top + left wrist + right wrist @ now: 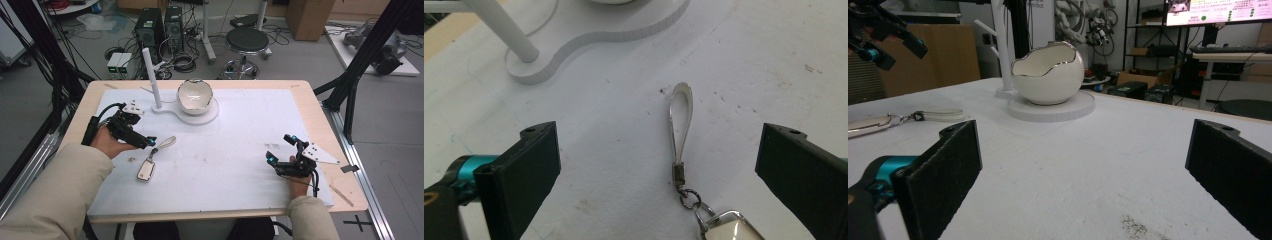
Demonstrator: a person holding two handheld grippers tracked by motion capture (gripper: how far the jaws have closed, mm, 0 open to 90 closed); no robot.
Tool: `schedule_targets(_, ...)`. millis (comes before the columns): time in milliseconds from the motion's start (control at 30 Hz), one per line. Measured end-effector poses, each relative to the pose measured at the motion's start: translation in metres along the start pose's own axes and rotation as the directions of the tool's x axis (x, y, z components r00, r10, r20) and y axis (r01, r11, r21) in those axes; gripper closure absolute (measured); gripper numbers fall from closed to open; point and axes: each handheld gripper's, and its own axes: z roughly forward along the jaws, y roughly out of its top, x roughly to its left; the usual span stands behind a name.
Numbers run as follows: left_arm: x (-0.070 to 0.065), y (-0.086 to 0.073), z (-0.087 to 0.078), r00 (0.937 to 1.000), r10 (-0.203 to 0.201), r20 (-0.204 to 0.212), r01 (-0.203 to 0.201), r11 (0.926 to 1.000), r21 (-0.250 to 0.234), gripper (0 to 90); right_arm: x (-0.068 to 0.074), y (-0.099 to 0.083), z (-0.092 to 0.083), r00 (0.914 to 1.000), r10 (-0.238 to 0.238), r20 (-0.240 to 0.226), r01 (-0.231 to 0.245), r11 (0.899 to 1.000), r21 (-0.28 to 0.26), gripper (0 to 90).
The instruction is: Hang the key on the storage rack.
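Note:
A keychain lies on the white mat: a pale strap loop linked by a small ring to a silver-rimmed fob. My left gripper hovers open just left of the strap. In the left gripper view the strap lies between the wide-apart jaws, nearer the right one, and the fob is at the bottom edge. My right gripper rests open near the mat's front right with nothing between its jaws. It looks across at the keychain far to the left.
A white stand at the back carries an upright post and a cracked-egg-shaped bowl. The mat covers most of the wooden table. Beyond the far edge are a stool, computer towers and cables on the floor.

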Motion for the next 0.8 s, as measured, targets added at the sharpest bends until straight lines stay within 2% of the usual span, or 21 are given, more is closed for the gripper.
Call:
schedule_targets(67,0.001,0.004,0.004,0.9998,0.008,0.021,-0.008,0.9996,0.026,5.0,0.0,0.0,0.0,1.0,0.0,0.0,0.0,1.0,0.0,0.6)
schedule_targets(133,0.0,0.006,0.009,0.9995,0.02,0.025,-0.022,0.9981,0.058,5.2,0.0,0.0,0.0,1.0,-0.006,0.002,0.006,1.0,-0.004,0.6)
schedule_targets(167,0.0,0.007,0.015,0.9991,0.019,0.038,-0.022,0.9959,0.087,5.2,-0.001,0.0,0.0,1.0,-0.007,0.001,0.007,1.0,-0.004,0.6)
schedule_targets(200,0.0,0.007,0.015,0.9991,0.019,0.038,-0.022,0.9959,0.087,5.2,-0.001,0.0,0.0,1.0,-0.007,0.001,0.007,1.0,-0.004,0.6)
schedule_targets(367,-0.003,0.007,0.03,0.9983,0.038,0.045,-0.045,0.9862,0.159,10.7,0.0,0.0,0.0,1.0,-0.003,0.002,0.003,1.0,-0.002,0.6)
schedule_targets(467,-0.004,0.007,0.037,0.9965,0.066,0.051,-0.076,0.973,0.218,10.7,0.0,0.0,0.0,1.0,-0.004,0.002,0.004,1.0,-0.003,0.6)
schedule_targets(600,-0.007,0.007,0.046,0.996,0.07,0.056,-0.082,0.963,0.257,10.7,0.0,0.0,0.0,1.0,-0.004,0.002,0.004,1.0,-0.002,0.6)
schedule_targets(800,-0.011,0.005,0.057,0.9931,0.101,0.06,-0.115,0.9383,0.326,14.6,0.0,0.0,0.0,1.0,-0.005,0.001,0.005,1.0,-0.002,0.6)
